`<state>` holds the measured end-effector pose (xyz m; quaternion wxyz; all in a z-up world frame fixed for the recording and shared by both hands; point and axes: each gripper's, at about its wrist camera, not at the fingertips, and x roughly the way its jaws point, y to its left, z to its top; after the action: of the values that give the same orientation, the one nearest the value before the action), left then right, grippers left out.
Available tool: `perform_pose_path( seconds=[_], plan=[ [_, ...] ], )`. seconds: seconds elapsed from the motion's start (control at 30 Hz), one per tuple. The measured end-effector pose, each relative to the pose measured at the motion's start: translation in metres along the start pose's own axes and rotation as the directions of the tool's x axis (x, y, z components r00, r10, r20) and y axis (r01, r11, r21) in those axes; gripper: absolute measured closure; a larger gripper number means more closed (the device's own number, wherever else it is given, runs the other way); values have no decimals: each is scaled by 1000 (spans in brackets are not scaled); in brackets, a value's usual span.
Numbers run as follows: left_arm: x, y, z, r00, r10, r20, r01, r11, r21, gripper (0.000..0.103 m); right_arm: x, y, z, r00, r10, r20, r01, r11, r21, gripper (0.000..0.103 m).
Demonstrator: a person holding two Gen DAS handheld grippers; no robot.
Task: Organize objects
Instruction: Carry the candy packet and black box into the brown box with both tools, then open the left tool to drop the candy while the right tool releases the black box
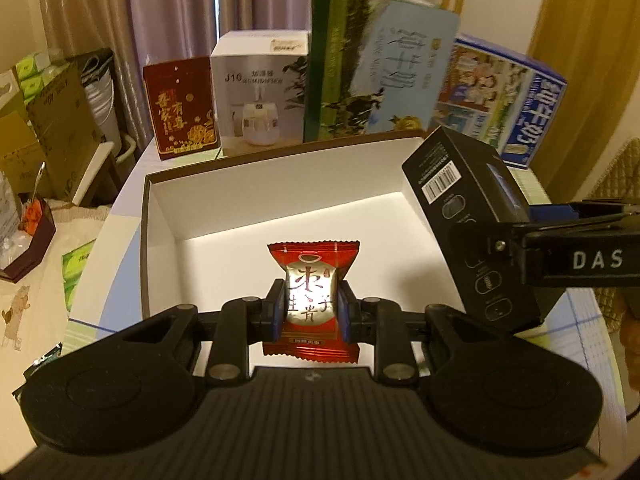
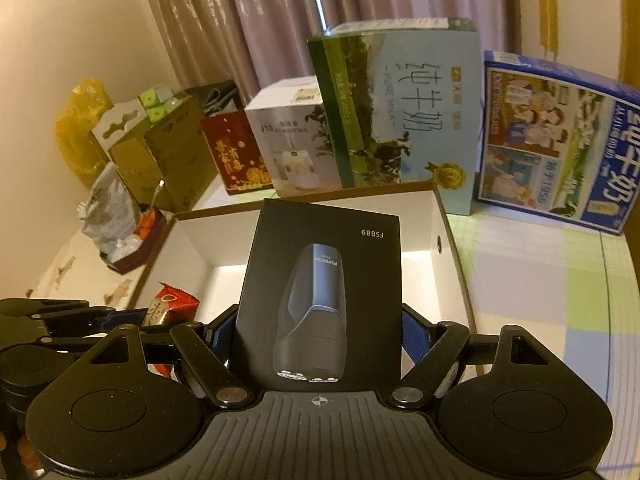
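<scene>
My left gripper (image 1: 311, 309) is shut on a red and gold candy packet (image 1: 310, 280), held over the near edge of an open white box (image 1: 280, 204) with brown outer walls. My right gripper (image 2: 318, 326) is shut on a black shaver box (image 2: 324, 280) marked FS889, tilted above the same open box (image 2: 428, 232). In the left wrist view the black shaver box (image 1: 460, 216) hangs at the right with the right gripper (image 1: 532, 236) clamped on it. The candy packet (image 2: 170, 308) shows at the lower left of the right wrist view.
Behind the open box stand a dark red box (image 1: 180, 108), a white humidifier box (image 1: 260, 92), a tall green milk carton (image 1: 376, 68) and a blue milk box (image 1: 500, 96). Cardboard boxes (image 1: 52, 120) and a small tray of clutter (image 1: 24, 236) sit at the left. A checked cloth (image 2: 560, 280) covers the table.
</scene>
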<state>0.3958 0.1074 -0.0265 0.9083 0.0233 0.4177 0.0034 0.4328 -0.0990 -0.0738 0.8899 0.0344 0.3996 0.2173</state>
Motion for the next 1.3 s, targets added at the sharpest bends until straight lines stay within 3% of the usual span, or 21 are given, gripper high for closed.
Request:
perform_pose_path(
  seconds=[0.43,0.8,0.93,1.23,1.3],
  plan=[
    [81,6,6,989,4,-146,-13,998,-58,81,82,-18,2,988,-49,-146,42,998,-46,26],
    [109,10,-5,975,13,-221,-30,997,-78,81,123,-27,-10,959,-78,-272,59,995,-79,25],
    [114,11,-7,972,11,-235,-31,996,-81,81,122,-33,-10,962,-75,-263,62,996,-57,19],
    [116,8,-7,973,7,-232,-24,997,-74,81,112,-33,-11,966,-48,-254,39,998,-42,18],
    [114,8,-6,974,11,-228,-27,997,-68,75,110,-34,-10,968,-37,-248,30,999,-31,19]
  ],
)
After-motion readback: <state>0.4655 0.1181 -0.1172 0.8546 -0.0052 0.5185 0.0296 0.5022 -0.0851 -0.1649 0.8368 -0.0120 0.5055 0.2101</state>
